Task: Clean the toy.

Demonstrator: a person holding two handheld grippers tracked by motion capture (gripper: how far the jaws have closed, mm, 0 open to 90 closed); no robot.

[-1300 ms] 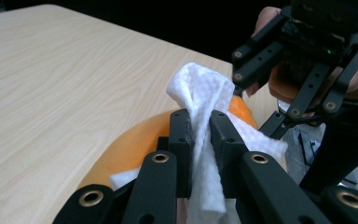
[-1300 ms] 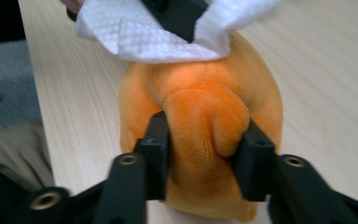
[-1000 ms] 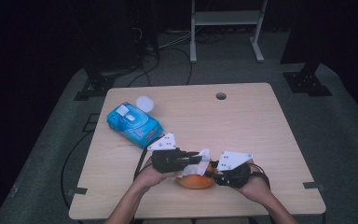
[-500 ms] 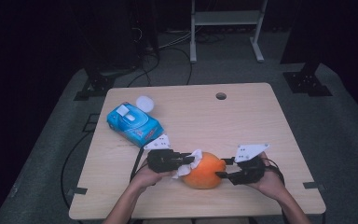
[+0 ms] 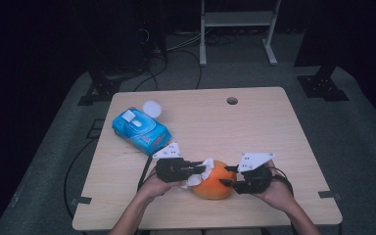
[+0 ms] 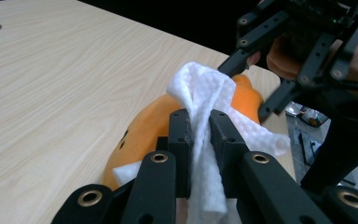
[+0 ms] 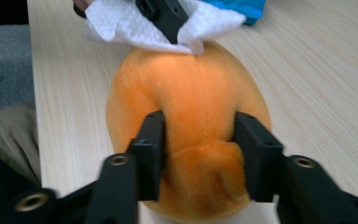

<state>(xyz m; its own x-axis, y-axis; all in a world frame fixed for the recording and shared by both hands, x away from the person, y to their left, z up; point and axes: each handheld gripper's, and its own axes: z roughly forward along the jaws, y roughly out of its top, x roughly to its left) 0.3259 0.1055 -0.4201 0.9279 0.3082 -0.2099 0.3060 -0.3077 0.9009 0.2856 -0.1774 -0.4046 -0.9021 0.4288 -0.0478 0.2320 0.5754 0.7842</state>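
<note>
Left claw (image 5: 201,170) clamps a white wipe (image 6: 204,100) onto the orange plush (image 5: 214,180), right claw (image 5: 229,176) clamped on plush's opposite side.

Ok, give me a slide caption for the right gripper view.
Right gripper clamps an orange plush toy while a white wipe rests on its far end.

The plush toy (image 5: 214,181) sits on the table (image 5: 254,132) near its front edge — wipe (image 5: 199,172) on its left side. The wipes pack (image 5: 141,129) lies behind, to the left — a lid (image 5: 152,108) just beyond it.
</note>
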